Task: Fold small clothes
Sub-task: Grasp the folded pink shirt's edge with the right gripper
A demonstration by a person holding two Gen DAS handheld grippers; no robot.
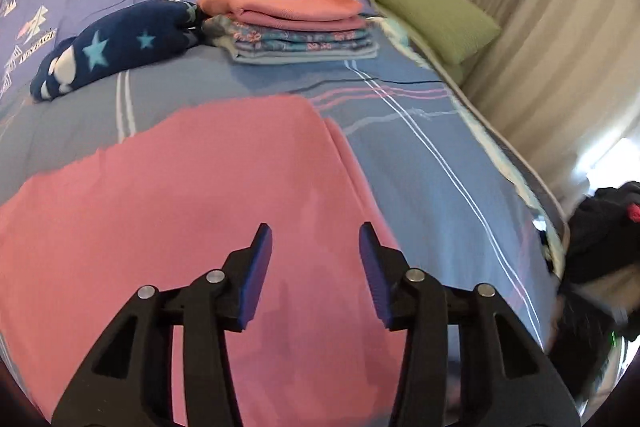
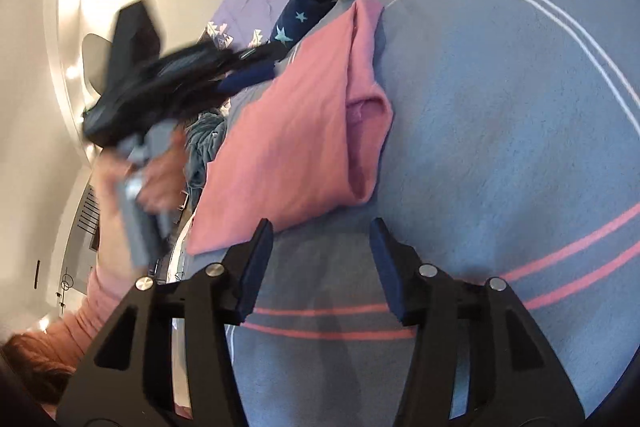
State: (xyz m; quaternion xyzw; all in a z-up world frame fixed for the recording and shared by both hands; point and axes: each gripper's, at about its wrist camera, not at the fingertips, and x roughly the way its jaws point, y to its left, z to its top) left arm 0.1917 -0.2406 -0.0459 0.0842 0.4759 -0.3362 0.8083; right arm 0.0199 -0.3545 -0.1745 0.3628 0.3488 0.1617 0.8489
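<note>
Two grippers, jaws apart, nothing held: left gripper (image 1: 316, 239) above pink garment (image 1: 180, 207) lying flat on striped blue bed cover (image 1: 420, 167); right gripper (image 2: 322, 231) beside its near edge. Folded stack (image 1: 296, 27) farther back.

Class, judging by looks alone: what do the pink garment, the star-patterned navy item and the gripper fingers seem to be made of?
Pink garment: soft matte knit, probably cotton; it lies limp with folded edges.
Star-patterned navy item: plush, fleece-like; puffy and rounded.
Left gripper fingers: blue matte pads, likely rubber or foam, on black rigid plastic.
</note>
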